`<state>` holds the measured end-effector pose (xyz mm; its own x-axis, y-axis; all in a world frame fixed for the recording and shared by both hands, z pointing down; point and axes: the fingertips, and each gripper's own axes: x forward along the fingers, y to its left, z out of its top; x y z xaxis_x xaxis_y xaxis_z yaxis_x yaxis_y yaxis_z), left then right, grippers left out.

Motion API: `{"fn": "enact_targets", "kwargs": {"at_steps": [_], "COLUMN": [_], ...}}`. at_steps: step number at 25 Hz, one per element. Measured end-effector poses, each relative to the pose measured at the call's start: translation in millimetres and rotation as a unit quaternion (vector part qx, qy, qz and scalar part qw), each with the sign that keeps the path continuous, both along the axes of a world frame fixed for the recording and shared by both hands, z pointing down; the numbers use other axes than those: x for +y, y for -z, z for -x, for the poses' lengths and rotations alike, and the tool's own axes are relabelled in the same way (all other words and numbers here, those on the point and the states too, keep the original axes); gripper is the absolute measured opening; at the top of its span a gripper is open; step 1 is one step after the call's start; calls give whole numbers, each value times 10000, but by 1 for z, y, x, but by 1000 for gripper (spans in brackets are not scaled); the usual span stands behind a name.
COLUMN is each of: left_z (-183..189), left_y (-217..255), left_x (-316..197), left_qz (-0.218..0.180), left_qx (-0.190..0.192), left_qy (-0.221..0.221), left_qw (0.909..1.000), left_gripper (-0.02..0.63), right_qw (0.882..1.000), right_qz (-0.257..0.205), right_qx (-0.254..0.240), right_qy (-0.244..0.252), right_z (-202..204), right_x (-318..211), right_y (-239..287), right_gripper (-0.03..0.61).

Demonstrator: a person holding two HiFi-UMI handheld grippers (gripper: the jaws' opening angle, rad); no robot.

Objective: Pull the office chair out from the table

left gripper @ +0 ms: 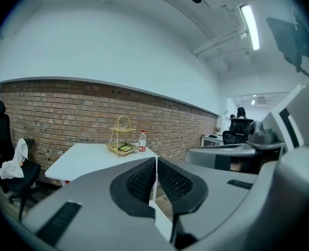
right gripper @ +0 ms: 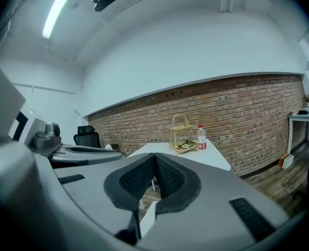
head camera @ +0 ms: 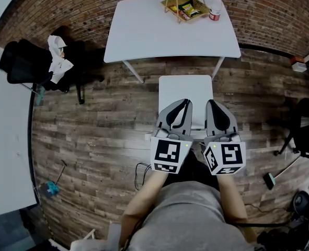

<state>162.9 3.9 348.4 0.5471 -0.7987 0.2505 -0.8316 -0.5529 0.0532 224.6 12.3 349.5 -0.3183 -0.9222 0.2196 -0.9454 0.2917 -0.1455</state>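
Observation:
A white chair (head camera: 185, 90) stands on the wood floor just in front of the white table (head camera: 144, 33), clear of its edge. My left gripper (head camera: 184, 104) and right gripper (head camera: 212, 103) sit side by side at the chair's near edge. Both are shut on it. In the left gripper view the jaws (left gripper: 156, 165) meet at the tips, with a thin white chair edge (left gripper: 163, 221) caught between them lower down. The right gripper (right gripper: 155, 158) view shows the same: pads together and a white edge (right gripper: 146, 218) between them. Most of the chair's frame is hidden below.
On the table's far side stand a wire snack rack (head camera: 184, 3) and a bottle (head camera: 215, 7). A black office chair (head camera: 36, 61) draped with white cloth stands at the left. Another black chair (head camera: 307, 124) and a broom (head camera: 273, 178) are right. A cable (head camera: 140, 174) lies on the floor.

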Motion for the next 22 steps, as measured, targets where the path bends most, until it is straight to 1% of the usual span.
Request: {"fn": "enact_targets", "kwargs": {"at_steps": [6,14,17,22], "left_z": [1,5,7,8], "left_y": [4,8,8,9], "left_x": [-2,1,0,1], "left_qz": [-12,-77,-89,-92], "left_qx": [22,-38,-45,-45], "left_qy": [7,44,40,45], "left_qw": [10000,10000,9999,9999], "left_gripper": [21,21,21,21], "right_qw": [9999,10000,9999,9999], "right_qz": [-33,7,8,45], "right_qx": [-22,-71,-71,-95], "right_qy": [97,63,131,44], "right_z": [3,4,8,8], "right_x": [-2,1,0,1], "right_y": [0,3,2,4], "right_gripper": [15,15,15,15]}}
